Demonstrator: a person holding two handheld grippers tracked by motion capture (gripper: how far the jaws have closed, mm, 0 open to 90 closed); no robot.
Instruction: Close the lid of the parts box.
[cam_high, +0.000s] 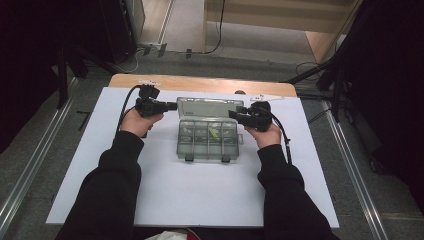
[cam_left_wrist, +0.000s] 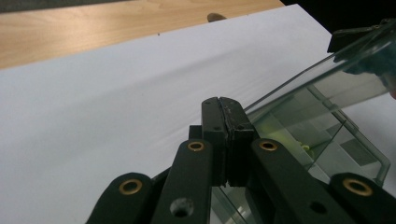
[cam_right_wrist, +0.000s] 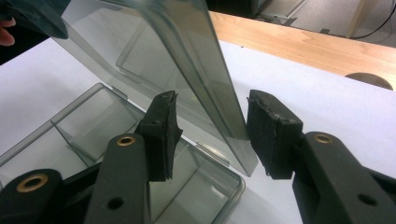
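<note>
A clear plastic compartment box (cam_high: 208, 140) is sitting in the middle of the white sheet (cam_high: 190, 190) that is covering the wooden worktop (cam_high: 200, 83). Its hinged lid (cam_high: 210, 106) is standing raised at the far side, and the dividers are showing a few small pieces inside, one of them yellow-green (cam_high: 214, 132). Two dark latches are hanging off the near edge of the box.

The person is reaching in with both black sleeves, a gripper in each hand, one at either end of the lid. The left gripper (cam_high: 170, 106) is pointing in at the lid's left end. In the left gripper view its jaws are pressing flat together with no gap, right beside the lid's edge (cam_left_wrist: 299, 77); I cannot tell whether any of the thin plastic is caught between them.

The right gripper (cam_high: 235, 114) is pointing in at the lid's right end. In the right gripper view its jaws are standing apart on either side of the tilted lid (cam_right_wrist: 187, 60), the right pad close to the lid's corner, the left pad clear of it, so the lid is passing between them unclamped.
</note>
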